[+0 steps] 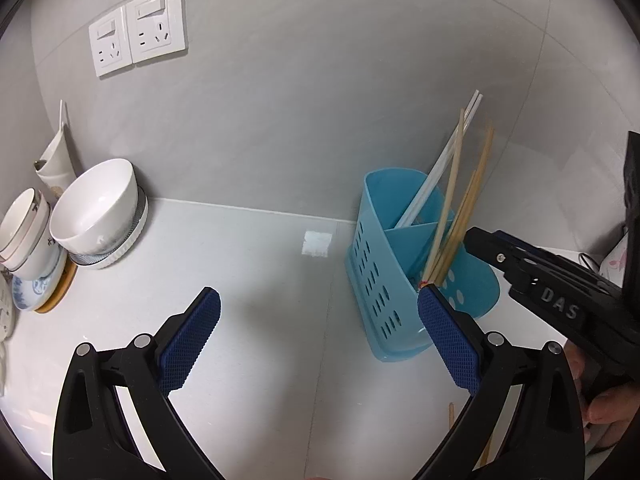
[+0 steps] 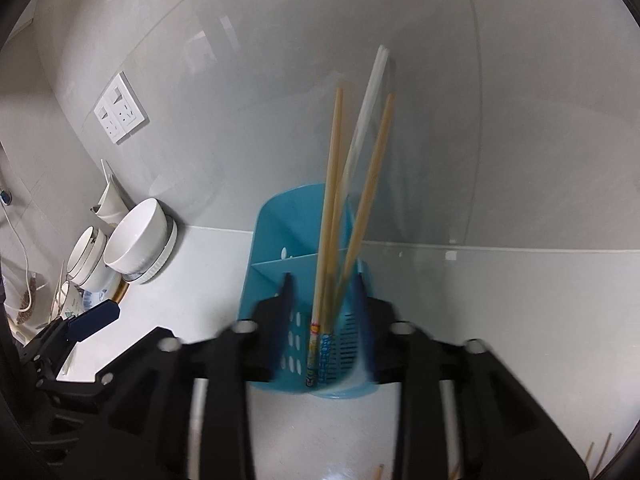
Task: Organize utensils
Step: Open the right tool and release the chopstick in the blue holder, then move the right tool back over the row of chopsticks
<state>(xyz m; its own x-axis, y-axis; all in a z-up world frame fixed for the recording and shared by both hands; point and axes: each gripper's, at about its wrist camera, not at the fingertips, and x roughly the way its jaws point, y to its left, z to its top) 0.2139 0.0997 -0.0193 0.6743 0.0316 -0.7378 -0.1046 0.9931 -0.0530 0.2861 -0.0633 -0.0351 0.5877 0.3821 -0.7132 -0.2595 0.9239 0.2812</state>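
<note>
1. The left hand-held gripper [image 1: 319, 312] has its blue pads wide apart with nothing between them; bare white desk [image 1: 256, 272] lies open straight ahead of it, up to the seam where desk meets grey wall.
2. The right hand-held gripper [image 2: 323, 280] has its jaws partly apart, straddling the wooden chopsticks [image 2: 332, 208]; the pads do not press on them. The picture is blurred here.
3. Just ahead of the right hand-held gripper, and to the front right of the left one, stands the blue utensil holder [image 1: 372, 248], a perforated tub split into compartments, close to the wall.
4. The wooden chopsticks stand tilted in the holder's near compartment; white chopsticks [image 1: 440, 168] lean in the one behind, towards the wall.
5. Far left of both hand-held grippers, against the wall, a white bowl [image 1: 96, 204] sits on stacked plates beside smaller bowls.
6. Wall sockets [image 1: 138, 28] sit above them.
7. Loose chopstick ends lie on the desk near the lower right edge of the right view.
</note>
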